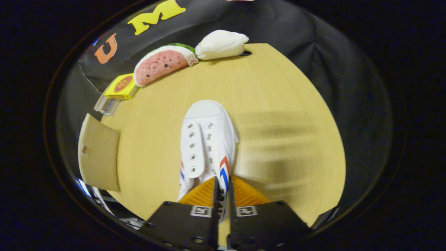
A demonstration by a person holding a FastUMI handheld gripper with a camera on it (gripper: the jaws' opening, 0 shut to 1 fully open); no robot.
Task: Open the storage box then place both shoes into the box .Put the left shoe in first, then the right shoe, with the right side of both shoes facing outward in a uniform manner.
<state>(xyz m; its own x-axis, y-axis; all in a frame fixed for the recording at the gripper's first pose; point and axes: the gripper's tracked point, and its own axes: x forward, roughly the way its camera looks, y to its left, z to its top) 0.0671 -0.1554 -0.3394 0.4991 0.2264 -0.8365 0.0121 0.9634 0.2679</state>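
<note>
A white canvas shoe (205,139) with red and blue stripes on its side hangs above the wooden table (278,104), toe pointing away from me. My gripper (222,195) is shut on the shoe, its two fingers pinching the side wall near the heel opening. The shoe's heel is hidden behind the fingers. To the left, beside the fingers, a tan flap (99,157) of the storage box stands open, with part of the box's rim below it.
Along the table's far edge lie a watermelon-slice plush (162,64), a white pillow-like bundle (221,44) and a yellow box (122,87) on a clear stand. The table's right half is bare wood with shadows across it.
</note>
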